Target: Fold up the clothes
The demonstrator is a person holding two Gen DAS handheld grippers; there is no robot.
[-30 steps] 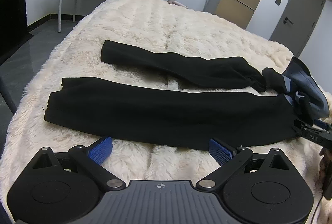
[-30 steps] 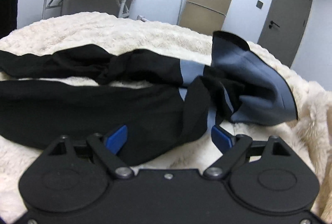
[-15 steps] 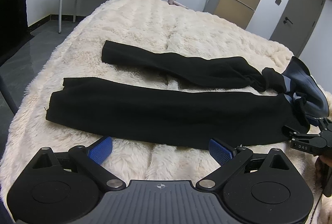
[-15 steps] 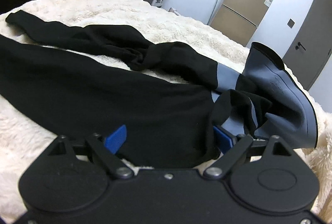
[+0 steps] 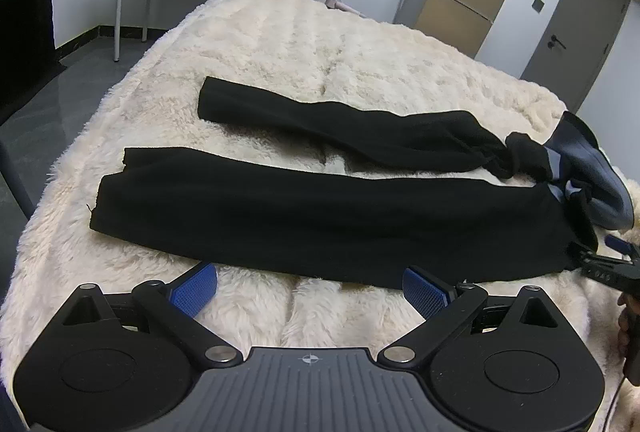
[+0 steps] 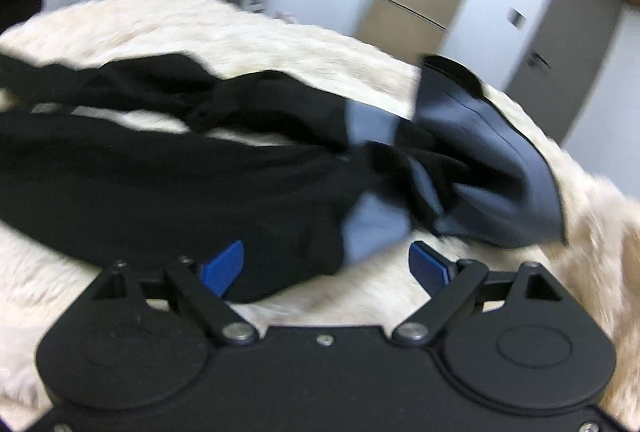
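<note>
Left gripper (image 5: 310, 282), black two-finger handheld unit with blue ribbed pads: jaws spread wide, nothing between pads, pitched downward, sharp in own view. Right gripper (image 6: 326, 264), same black build with blue pads: jaws wide apart, pads pressing on nothing, own view motion-blurred. Right gripper's tip also visible at right edge of left wrist view, person's hand (image 5: 628, 324) behind it.
</note>
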